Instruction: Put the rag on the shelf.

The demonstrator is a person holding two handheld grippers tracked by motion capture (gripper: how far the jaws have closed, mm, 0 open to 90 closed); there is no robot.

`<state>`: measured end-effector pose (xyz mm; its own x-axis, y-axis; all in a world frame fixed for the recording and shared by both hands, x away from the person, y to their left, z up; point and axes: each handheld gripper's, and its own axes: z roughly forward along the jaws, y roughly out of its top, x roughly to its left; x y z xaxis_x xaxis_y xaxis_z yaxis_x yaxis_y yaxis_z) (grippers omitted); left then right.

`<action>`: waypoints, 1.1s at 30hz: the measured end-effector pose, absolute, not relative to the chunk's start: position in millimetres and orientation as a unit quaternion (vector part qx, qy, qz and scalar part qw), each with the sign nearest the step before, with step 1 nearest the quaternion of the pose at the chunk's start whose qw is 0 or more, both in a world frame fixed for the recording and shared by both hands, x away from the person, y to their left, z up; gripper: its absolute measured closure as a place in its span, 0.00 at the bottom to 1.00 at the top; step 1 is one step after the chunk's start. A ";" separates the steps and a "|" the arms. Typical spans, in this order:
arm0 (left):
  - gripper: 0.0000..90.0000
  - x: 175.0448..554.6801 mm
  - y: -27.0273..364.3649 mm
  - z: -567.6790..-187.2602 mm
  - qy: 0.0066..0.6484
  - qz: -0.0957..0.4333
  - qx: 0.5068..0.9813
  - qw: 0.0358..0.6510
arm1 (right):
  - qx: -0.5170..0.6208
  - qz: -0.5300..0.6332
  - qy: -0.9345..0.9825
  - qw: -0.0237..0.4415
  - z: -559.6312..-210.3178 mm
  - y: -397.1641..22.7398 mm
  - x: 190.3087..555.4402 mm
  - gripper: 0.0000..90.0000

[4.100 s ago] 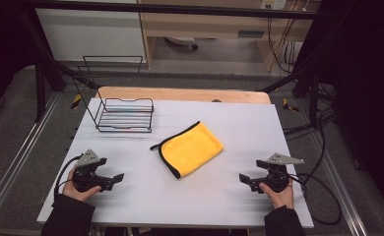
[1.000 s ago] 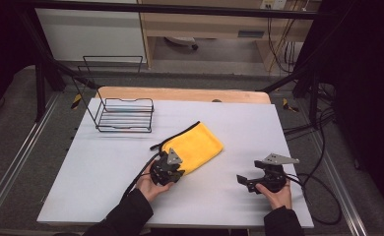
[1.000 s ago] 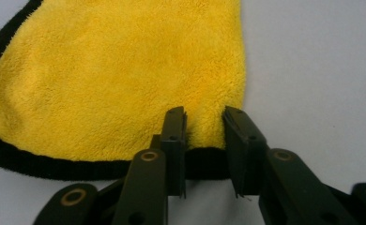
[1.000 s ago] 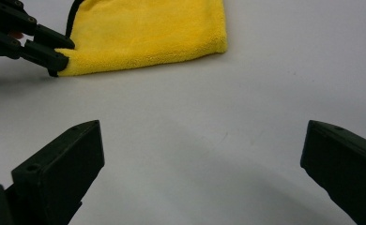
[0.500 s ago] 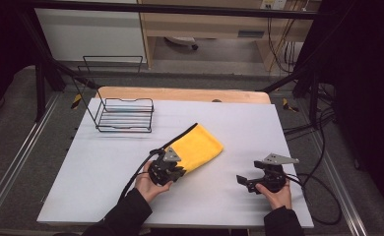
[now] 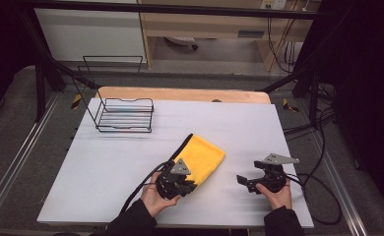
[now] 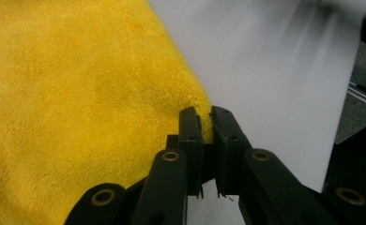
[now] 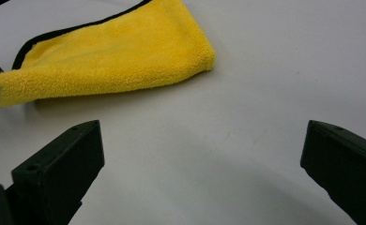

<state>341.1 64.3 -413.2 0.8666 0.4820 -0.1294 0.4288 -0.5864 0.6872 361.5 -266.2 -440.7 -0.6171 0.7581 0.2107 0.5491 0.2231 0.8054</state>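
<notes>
In the high view the left gripper [image 6: 186,183] sat at the near corner of the folded yellow cloth [image 6: 202,156], which lay near the middle of the white counter [image 6: 121,162] and stretched away from that gripper toward the far right, its black-trimmed edge running along its left side. The right gripper [image 6: 244,181] rested well apart to the cloth's right, so the left hand was plainly the nearer one. A wire basket [image 6: 124,115] stood at the far left of the counter, well clear of the cloth; beyond the counter were a wooden bench and dark floor with trailing cables. In the left gripper view the jaws stood nearly together, clamped on the cloth's [image 7: 78,103] corner, the fabric spreading up and to the left from them over bare counter [image 7: 275,61]. In the right gripper view that gripper's jaws stood wide apart with nothing between them, and the cloth [image 8: 125,56] lay ahead and to the left, its near corner lifted slightly off the counter [image 8: 247,117], casting a shadow beneath. Any lift or unfolding would likely start from that pinched corner.
</notes>
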 end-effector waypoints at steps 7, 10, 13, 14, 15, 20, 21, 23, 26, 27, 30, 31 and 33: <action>0.77 346.6 66.4 -419.3 0.267 0.024 0.883 0.385 | 0.421 0.459 0.774 0.116 -440.6 -266.6 361.5 0.01; 0.60 351.9 79.9 -409.4 0.277 0.051 0.873 0.399 | 0.422 0.459 0.773 0.116 -440.5 -266.7 361.4 0.01; 0.50 364.6 100.1 -404.0 0.302 0.081 0.862 0.399 | 0.422 0.458 0.774 0.116 -440.7 -266.5 361.5 0.01; 0.48 370.2 107.2 -404.0 0.314 0.091 0.857 0.398 | 0.423 0.458 0.774 0.115 -440.7 -266.3 361.4 0.01; 0.48 374.7 112.1 -404.7 0.324 0.097 0.854 0.395 | 0.423 0.458 0.774 0.115 -440.7 -266.3 361.4 0.01; 0.43 400.9 135.8 -418.6 0.381 0.105 0.849 0.352 | 0.423 0.457 0.774 0.115 -440.9 -266.1 361.6 0.01; 0.42 402.8 137.4 -422.0 0.384 0.100 0.849 0.349 | 0.423 0.457 0.774 0.115 -440.9 -266.1 361.6 0.01; 0.43 403.6 137.8 -428.1 0.386 0.091 0.852 0.341 | 0.423 0.457 0.774 0.115 -440.9 -266.1 361.6 0.01; 0.46 403.5 134.6 -435.7 0.389 0.090 0.855 0.331 | 0.425 0.458 0.773 0.114 -441.0 -265.6 361.5 0.01; 0.47 405.2 134.2 -438.6 0.391 0.081 0.855 0.331 | 0.424 0.456 0.774 0.114 -440.8 -266.0 361.3 0.01; 0.53 405.9 134.6 -438.4 0.395 0.074 0.853 0.333 | 0.423 0.458 0.773 0.115 -440.7 -266.3 361.5 0.01; 0.53 406.1 134.5 -438.8 0.396 0.070 0.853 0.334 | 0.423 0.458 0.773 0.115 -440.7 -266.3 361.5 0.01; 0.59 406.0 134.0 -440.4 0.398 0.059 0.852 0.336 | 0.424 0.457 0.773 0.114 -440.9 -265.8 361.6 0.01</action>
